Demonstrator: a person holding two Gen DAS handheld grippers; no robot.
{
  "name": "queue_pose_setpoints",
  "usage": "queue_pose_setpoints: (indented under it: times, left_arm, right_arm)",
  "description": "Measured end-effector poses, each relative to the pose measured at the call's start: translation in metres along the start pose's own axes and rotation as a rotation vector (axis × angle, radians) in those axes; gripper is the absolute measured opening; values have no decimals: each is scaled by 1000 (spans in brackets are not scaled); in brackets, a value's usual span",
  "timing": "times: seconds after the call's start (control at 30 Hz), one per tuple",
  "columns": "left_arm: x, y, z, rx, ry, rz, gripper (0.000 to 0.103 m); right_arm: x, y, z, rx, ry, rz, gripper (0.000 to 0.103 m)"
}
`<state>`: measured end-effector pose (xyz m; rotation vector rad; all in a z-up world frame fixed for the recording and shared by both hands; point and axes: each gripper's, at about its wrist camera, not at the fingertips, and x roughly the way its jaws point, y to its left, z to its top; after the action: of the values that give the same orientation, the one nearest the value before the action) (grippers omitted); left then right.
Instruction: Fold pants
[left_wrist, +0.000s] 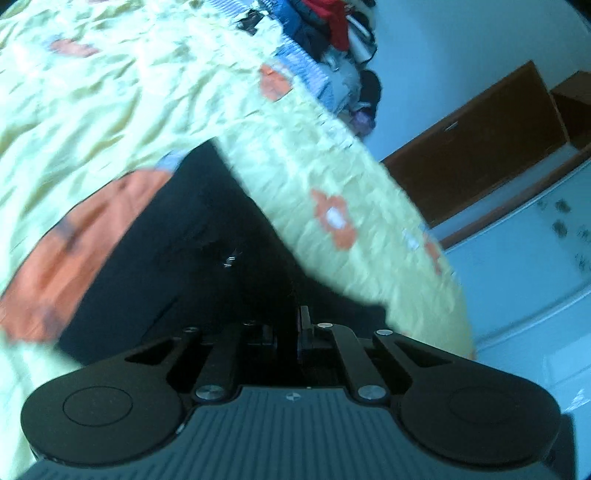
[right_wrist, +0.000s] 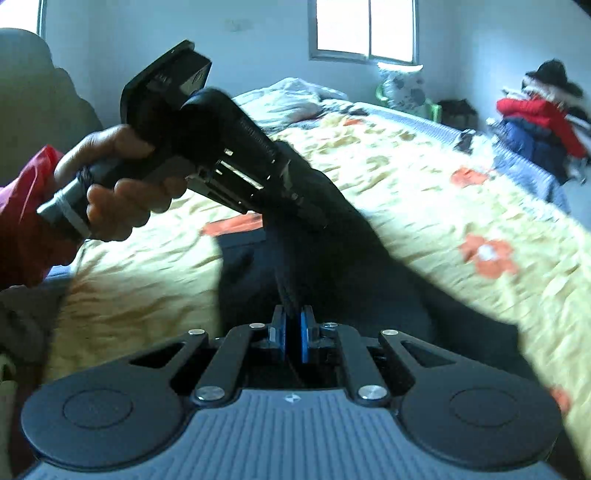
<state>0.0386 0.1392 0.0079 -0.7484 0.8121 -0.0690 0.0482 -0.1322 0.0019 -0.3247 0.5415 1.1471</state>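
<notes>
Right gripper (right_wrist: 291, 325): nearest the right wrist lens, its blue-padded fingers (right_wrist: 304, 339) stand close together with a bunched ridge of the black pants (right_wrist: 332, 266) pinched between them; judged clamped on the fabric.

Left gripper (left_wrist: 291, 321): in its own view the fingers sit drawn together against black cloth, but dark on dark hides the contact. From the right wrist view, the left gripper appears ahead and to the left of the right one, its tip buried in the same raised fold. Whether it grips the cloth I cannot tell for certain, though a hold looks likely.

Pants: partly lifted off the yellow floral bedspread (right_wrist: 424, 192), the rest draped directly ahead of and below both grippers, trailing toward the bed edge.

Hand (right_wrist: 122, 177): wrapped round the left gripper's handle, left of the right gripper.

Risks, as judged:
- Both holds sit close on one bunched ridge; a pull apart may slip the thin pinch out of the right pads
- Hanging cloth may drag and crease the fold line
- Motion blur suggests speed; a fast swing may fold the legs unevenly
- The bedspread may snag if either tip dips
</notes>
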Motion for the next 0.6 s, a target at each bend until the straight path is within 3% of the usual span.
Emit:
queue_pose_setpoints:
  times: [0.17,0.6]
  left_arm:
    - [5,29,-25,-27,48,47,8]
    - [-1,23,-41,53,-40,93,11]
  right_arm:
    - [17,14,-16,25,69,20,8]
    - [24,12,-23,62,63,41,8]
